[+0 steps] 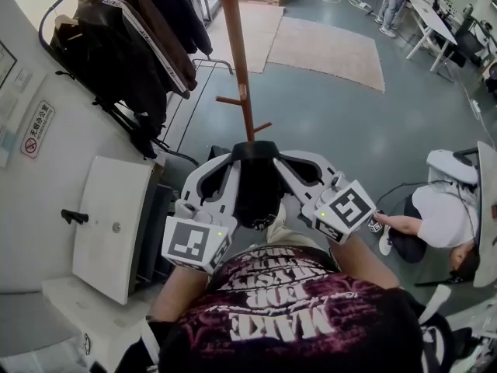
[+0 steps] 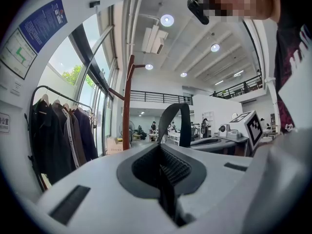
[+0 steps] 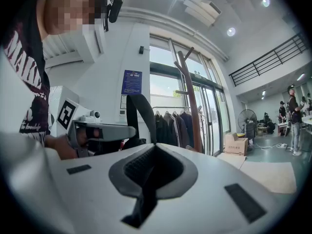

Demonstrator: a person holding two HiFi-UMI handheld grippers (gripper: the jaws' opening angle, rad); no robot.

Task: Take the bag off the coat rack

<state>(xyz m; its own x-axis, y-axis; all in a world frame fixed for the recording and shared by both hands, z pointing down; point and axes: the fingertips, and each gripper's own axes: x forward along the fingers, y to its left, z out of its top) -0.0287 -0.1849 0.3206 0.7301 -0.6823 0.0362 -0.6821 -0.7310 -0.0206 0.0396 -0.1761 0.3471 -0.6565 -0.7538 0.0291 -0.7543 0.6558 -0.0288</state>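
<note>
Grey floor (image 1: 349,130) all round, with a rail of dark coats (image 1: 132,45) along the white wall at the left. Next, the brown wooden coat rack (image 1: 235,45), upright just beyond the hands, the pegs in sight bare. Nearer than the pole, the black bag (image 1: 255,196), hanging free in front of the chest, apart from the rack and resting on nothing. Either side of it, the left gripper (image 1: 231,162) and the right gripper (image 1: 283,163), tips turned toward each other, both clamped on the strap (image 2: 176,123), arched up between them. Judged from this: lifting off the peg apparently done, bag already clear, carrying step in hand. Next move: keep both clamps firm and level, draw back from the pole without snagging a peg, then find somewhere to put the bag down before letting go.
</note>
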